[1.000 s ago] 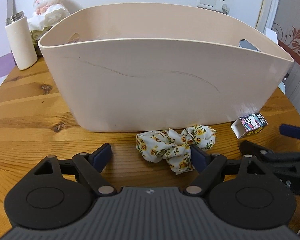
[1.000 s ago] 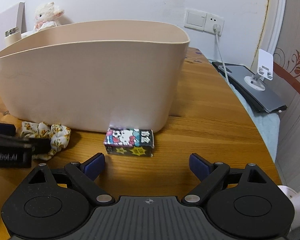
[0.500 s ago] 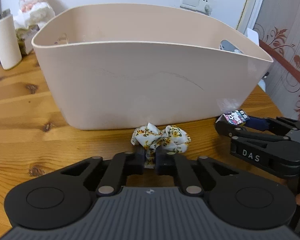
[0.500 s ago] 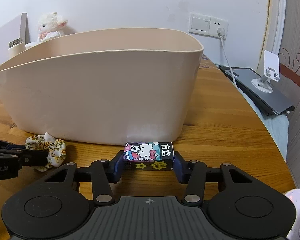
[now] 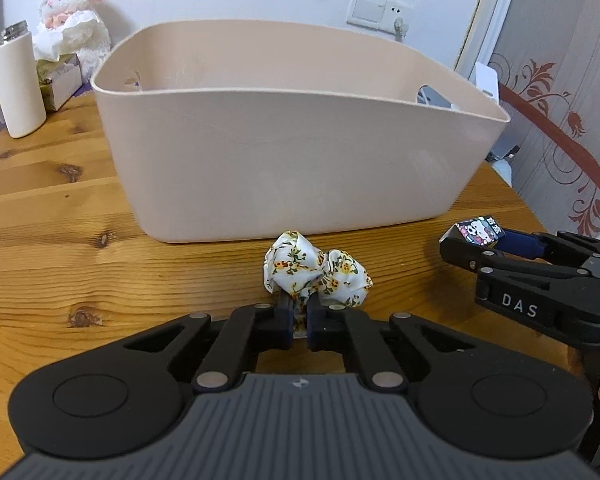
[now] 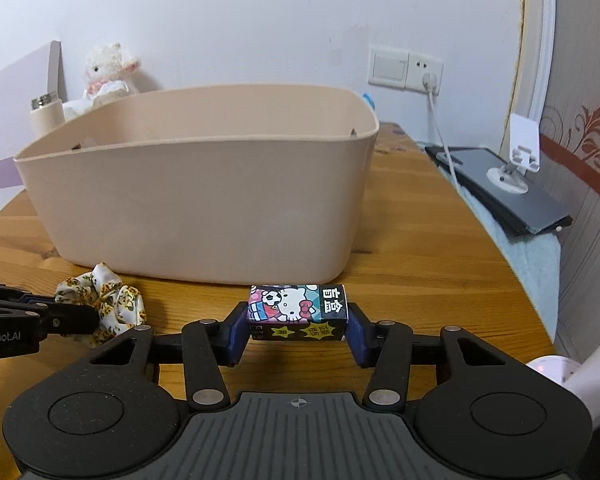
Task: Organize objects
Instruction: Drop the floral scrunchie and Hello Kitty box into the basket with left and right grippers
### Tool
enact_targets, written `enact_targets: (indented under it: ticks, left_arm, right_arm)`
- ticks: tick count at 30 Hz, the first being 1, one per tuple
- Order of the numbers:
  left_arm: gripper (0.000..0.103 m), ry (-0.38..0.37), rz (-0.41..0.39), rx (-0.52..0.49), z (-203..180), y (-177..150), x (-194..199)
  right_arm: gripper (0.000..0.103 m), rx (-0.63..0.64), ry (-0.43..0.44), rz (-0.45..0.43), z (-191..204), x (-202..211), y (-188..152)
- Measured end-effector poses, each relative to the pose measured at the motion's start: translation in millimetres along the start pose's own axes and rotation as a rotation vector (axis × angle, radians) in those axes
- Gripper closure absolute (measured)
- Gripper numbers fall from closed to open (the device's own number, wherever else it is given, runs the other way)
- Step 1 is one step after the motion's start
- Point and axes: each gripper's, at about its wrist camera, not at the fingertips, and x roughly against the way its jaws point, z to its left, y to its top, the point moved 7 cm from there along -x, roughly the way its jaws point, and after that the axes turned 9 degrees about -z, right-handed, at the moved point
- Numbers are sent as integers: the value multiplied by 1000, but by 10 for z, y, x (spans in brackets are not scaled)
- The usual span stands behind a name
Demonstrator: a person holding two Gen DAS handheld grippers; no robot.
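Observation:
A large beige plastic tub point(image 5: 292, 168) stands on the wooden table point(image 5: 40, 248); it also shows in the right wrist view point(image 6: 204, 208). My left gripper point(image 5: 299, 320) is shut on a floral fabric scrunchie point(image 5: 316, 272), held just in front of the tub and slightly above the table. My right gripper point(image 6: 298, 326) is shut on a small Hello Kitty box point(image 6: 298, 310), lifted in front of the tub's right end. The box also shows in the left wrist view point(image 5: 480, 232), and the scrunchie shows in the right wrist view point(image 6: 104, 300).
A white bottle point(image 5: 18, 84), a tissue box point(image 5: 60, 80) and a plush lamb point(image 5: 76, 12) stand at the table's back left. A laptop point(image 6: 508, 192) with a phone stand point(image 6: 518, 152) lies off the table's right edge. A wall socket with cable point(image 6: 424, 76) is behind.
Both grippers closed on their objects: the left on the scrunchie, the right on the box. Both have since lifted them and risen, so the tub's inside shows more.

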Motion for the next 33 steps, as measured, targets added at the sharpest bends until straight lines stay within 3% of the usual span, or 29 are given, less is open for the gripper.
enact_targets:
  ticks: [8,20,26,33]
  left_arm:
    - [96,22,-80,0,46,141,330]
    - [96,18,-260,8,139,713,869]
    - [96,59,-314,18,238,1007,821]
    - [96,72,-290,24,326,1266,437]
  right_arm:
    - [56,47,-13,-81,100,308,220]
    - [56,48,1,-265,207,672,866]
    - [56,55,-3,-304,276,605,1119]
    - [56,59,-3,-285,371,275,1278]
